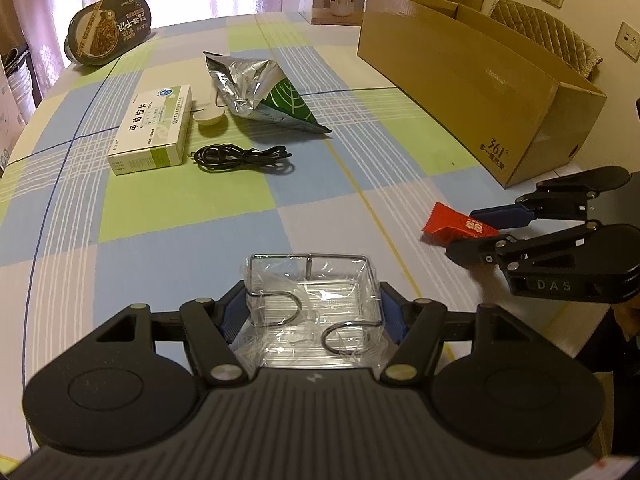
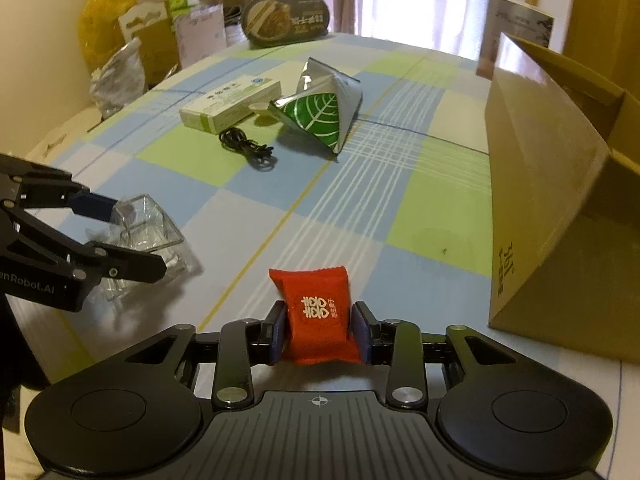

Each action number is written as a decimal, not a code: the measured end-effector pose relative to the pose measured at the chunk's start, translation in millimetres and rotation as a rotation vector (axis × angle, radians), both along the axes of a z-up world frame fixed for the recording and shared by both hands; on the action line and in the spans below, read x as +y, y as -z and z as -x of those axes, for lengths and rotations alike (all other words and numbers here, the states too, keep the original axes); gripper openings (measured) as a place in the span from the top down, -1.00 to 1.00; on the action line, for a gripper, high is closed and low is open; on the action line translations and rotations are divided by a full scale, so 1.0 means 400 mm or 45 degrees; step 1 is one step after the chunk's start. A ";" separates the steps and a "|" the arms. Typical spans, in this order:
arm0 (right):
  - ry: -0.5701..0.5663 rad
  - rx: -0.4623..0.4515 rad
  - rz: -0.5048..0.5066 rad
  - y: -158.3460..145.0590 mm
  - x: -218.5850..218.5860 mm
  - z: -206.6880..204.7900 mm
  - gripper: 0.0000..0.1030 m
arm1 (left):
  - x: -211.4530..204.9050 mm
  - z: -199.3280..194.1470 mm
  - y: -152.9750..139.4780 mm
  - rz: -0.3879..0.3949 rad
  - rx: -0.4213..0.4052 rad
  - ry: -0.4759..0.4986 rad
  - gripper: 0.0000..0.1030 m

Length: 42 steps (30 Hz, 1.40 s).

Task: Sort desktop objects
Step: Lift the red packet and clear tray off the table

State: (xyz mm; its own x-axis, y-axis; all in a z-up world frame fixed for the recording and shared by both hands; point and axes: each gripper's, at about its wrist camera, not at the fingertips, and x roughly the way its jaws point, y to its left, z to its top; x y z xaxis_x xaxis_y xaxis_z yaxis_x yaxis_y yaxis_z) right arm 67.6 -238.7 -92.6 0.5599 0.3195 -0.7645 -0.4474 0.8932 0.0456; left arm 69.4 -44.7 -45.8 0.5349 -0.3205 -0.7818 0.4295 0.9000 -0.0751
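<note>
Tongs on both sides are loaded at this moment. Between the left tongs [image 1: 314,316] a wire rack wrapped in clear film [image 1: 312,300] is clamped, the blue pads pressed against its two sides, the rack low over the checked tabletop [image 1: 180,208]. Between the right tongs [image 2: 319,332] a red sachet [image 2: 316,314] is pinched at its two side edges, its printed face turned up toward the camera.

Ahead of the right tongs and off to their right stands the open cardboard box [image 2: 552,208], judged to be the likely drop point. Well ahead of both tongs, a green-leaf foil pouch [image 1: 260,92], a medicine carton [image 1: 154,128], a white scoop [image 1: 210,118] and a coiled black cable [image 1: 244,156] lie close together; a dark oval food tub [image 1: 108,28] is propped at the far edge.

As for handling: the sachet is judged light, soft and slightly puffed, so a gentle squeeze at the sealed edges should be enough. The rack is stiff wire, but its film looks slippery and crinkly; the grip is best kept on the wire frame itself. The cable is limp and should be taken across the bundled middle.
</note>
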 end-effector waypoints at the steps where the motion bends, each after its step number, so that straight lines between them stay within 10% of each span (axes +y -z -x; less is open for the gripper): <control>1: 0.002 0.000 -0.012 0.000 -0.002 -0.001 0.29 | 0.000 -0.001 0.001 0.001 0.001 0.001 -0.23; 42: 0.088 -0.214 -0.072 -0.179 -0.040 0.079 0.53 | -0.067 0.084 -0.136 -0.003 -0.129 0.024 -0.21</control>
